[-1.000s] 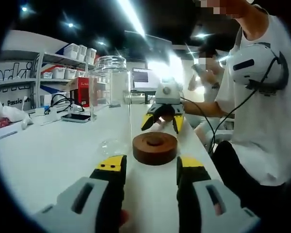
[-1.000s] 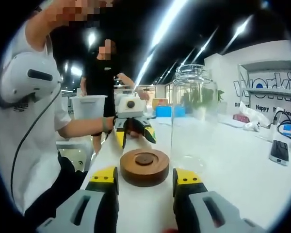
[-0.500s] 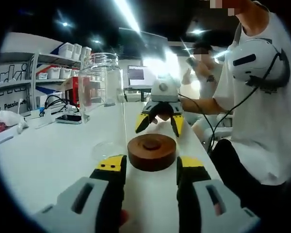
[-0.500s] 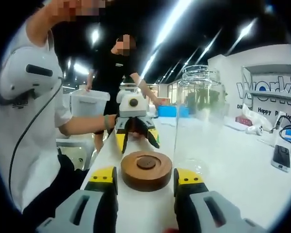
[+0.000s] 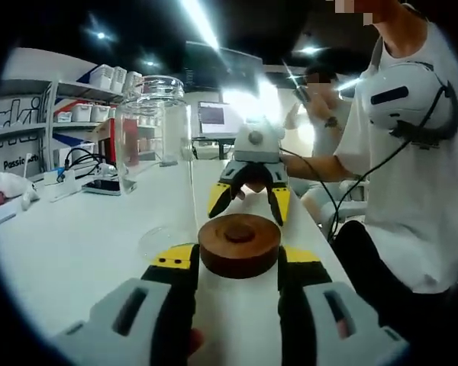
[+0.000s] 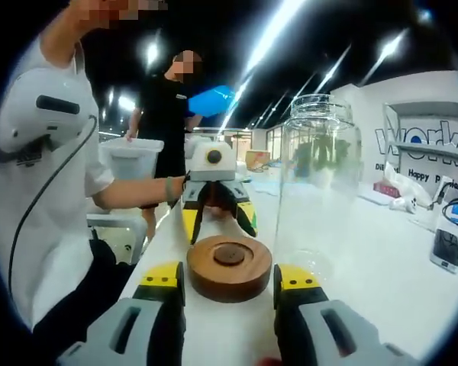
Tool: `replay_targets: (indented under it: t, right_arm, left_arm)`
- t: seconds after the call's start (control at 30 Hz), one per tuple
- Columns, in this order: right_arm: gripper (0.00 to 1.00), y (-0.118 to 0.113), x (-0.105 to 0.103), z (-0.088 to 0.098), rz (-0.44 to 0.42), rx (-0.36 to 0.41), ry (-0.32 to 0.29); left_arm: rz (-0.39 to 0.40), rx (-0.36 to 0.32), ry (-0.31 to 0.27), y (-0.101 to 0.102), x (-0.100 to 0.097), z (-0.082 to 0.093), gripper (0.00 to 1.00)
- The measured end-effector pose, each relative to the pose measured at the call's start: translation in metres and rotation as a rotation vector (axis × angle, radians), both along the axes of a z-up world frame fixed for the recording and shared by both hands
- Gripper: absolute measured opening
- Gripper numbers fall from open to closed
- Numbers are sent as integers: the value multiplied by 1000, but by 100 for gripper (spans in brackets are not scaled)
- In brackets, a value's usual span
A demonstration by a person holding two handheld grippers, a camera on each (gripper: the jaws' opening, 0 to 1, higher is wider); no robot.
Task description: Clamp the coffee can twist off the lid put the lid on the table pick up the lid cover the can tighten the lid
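A: Where does the task stand?

B: The wooden lid (image 5: 239, 244) lies flat on the white table (image 5: 76, 236), off the glass coffee can (image 5: 154, 152), which stands open-mouthed at about ten o'clock of the lid in the left gripper view. So twisting off and setting down look done; pick-up, covering and tightening remain.

A: And the claws?

B: The left gripper (image 5: 235, 263) has its jaws spread, flanking the lid's near edge; contact is hard to judge through the fisheye. The right gripper (image 6: 224, 276) is likewise spread, the lid (image 6: 229, 267) between its yellow tips, the can (image 6: 317, 191) at one o'clock. Neither clamps the can.
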State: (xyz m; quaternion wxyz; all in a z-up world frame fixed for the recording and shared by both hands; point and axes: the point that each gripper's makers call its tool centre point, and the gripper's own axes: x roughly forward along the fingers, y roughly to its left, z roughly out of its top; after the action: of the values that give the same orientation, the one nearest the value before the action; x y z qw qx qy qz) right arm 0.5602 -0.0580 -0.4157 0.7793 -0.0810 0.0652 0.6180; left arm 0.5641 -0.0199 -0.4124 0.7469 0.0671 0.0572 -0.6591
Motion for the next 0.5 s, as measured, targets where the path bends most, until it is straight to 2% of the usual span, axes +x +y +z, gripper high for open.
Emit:
replay_targets:
  t: [0.5]
  right_arm:
    - [41, 4, 2, -6, 11, -17, 4]
  left_arm:
    - [-5, 4, 15, -3, 0, -4, 31]
